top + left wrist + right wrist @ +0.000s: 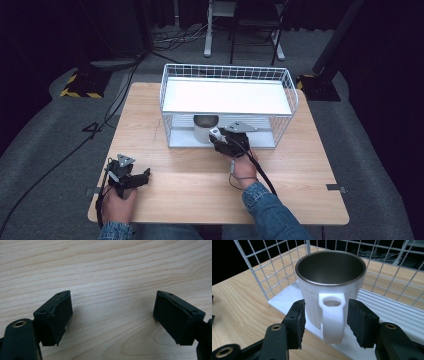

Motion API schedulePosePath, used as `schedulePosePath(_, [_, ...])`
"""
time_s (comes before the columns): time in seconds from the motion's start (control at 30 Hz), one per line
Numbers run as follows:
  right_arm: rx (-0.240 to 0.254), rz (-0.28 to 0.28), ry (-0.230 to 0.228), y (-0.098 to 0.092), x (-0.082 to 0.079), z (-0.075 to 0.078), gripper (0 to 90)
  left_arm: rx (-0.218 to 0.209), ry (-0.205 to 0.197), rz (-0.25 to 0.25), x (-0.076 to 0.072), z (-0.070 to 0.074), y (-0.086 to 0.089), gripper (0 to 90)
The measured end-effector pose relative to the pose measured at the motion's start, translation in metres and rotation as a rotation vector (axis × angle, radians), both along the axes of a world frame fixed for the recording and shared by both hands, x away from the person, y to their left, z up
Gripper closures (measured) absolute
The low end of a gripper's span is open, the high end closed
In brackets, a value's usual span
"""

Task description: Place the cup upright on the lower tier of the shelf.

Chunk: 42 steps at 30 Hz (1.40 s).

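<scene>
A white mug (329, 285) with a steel inside stands upright on the lower shelf of a white wire rack (227, 95), near the shelf's front edge; in the high view the mug (205, 128) sits under the top shelf. My right gripper (326, 320) is open, its jaws on either side of the mug's handle (332, 317), with small gaps on both sides. The right gripper (220, 140) is at the rack's front opening. My left gripper (111, 315) is open over bare wood, nothing between its pads; it rests at the table's front left (131, 176).
The wooden table (150, 115) carries the two-level wire rack at its back centre. Wire mesh walls (269, 270) close in the rack's sides and back around the mug. A cable (260, 172) trails from the right gripper along the forearm.
</scene>
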State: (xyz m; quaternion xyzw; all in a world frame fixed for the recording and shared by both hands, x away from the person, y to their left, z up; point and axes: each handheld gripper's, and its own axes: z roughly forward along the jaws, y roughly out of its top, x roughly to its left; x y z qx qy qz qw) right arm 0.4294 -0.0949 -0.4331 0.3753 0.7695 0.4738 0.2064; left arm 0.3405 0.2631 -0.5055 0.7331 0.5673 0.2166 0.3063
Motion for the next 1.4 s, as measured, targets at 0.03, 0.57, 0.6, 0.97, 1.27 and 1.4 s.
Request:
schedulePosePath(0.03, [-0.001, 0.005, -0.007, -0.002, -0.002, 0.002, 48.5, 0.0, 0.0, 0.0, 0.0, 0.0, 0.0, 16.2])
schedulePosePath(0.57, [-0.034, 0.047, -0.049, -0.046, -0.048, 0.035, 42.7, 0.001, 0.0, -0.001, 0.0, 0.0, 0.0, 16.1])
schedulePosePath(0.6, [-0.027, 0.045, -0.041, -0.05, -0.051, 0.036, 41.9, 0.001, 0.0, -0.001, 0.0, 0.0, 0.0, 16.1])
schedulePosePath(0.97, [0.006, 0.034, 0.024, -0.093, -0.071, 0.04, 24.5, 0.006, -0.003, -0.004, 0.0, 0.0, 0.0, 16.2])
schedulePosePath(1.27, [-0.005, -0.006, 0.065, -0.131, -0.077, 0.029, 15.9, 0.006, -0.003, -0.003, 0.0, 0.0, 0.0, 16.1])
schedulePosePath(1.4, [0.007, -0.003, 0.083, -0.146, -0.081, 0.024, 15.9, 0.006, -0.003, -0.003, 0.0, 0.0, 0.0, 16.2])
